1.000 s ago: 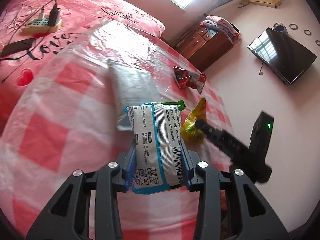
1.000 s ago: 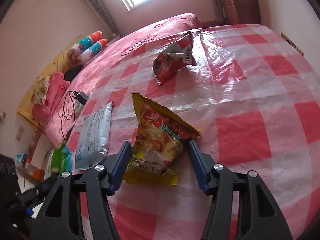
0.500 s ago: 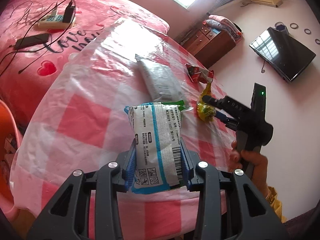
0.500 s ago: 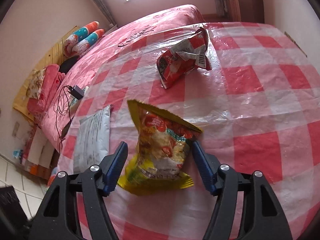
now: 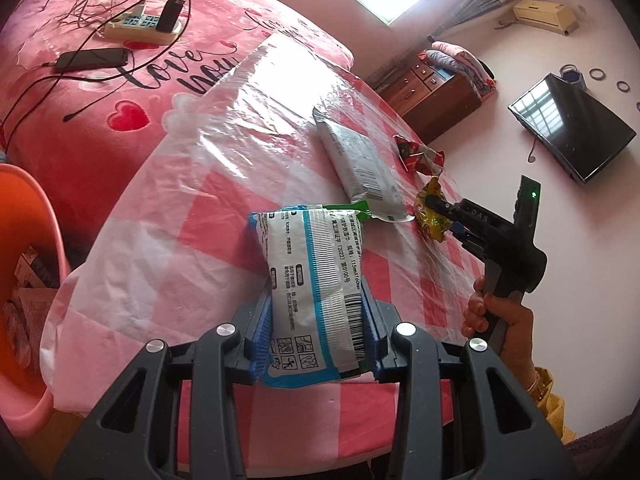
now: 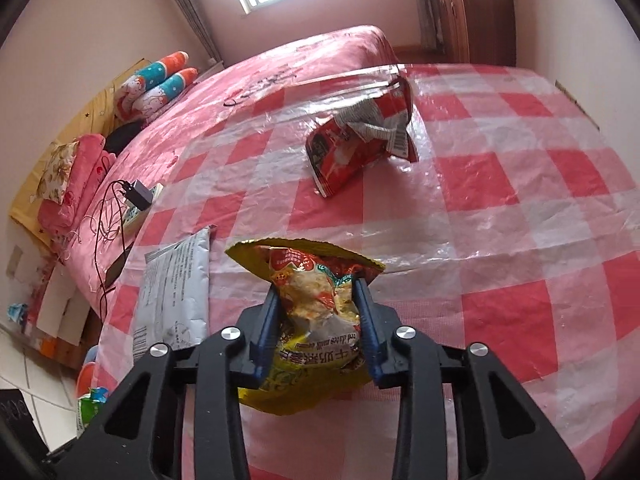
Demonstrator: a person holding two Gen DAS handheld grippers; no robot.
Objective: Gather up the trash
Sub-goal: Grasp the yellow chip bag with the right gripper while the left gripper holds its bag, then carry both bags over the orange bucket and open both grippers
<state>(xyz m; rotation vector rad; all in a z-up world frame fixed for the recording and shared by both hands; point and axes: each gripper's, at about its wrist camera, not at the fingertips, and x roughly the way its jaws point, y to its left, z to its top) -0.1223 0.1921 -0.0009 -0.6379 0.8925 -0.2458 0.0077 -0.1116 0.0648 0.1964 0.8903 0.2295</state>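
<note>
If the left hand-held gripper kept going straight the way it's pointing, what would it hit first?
Probably the checked tablecloth just beyond the white and blue packet it grips; the grey mailer lies farther along, though depth is unclear.

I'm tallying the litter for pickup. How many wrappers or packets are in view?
4: white-blue packet in left tongs; yellow bag in right tongs; grey packet and red wrapper on the table.

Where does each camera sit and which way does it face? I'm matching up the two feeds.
Left wrist: on the left gripper, aimed down along the table; the person's hand shows.
Right wrist: on the right gripper, facing bed and window.
Shared: yellow snack bag, grey mailer, red wrapper.
</note>
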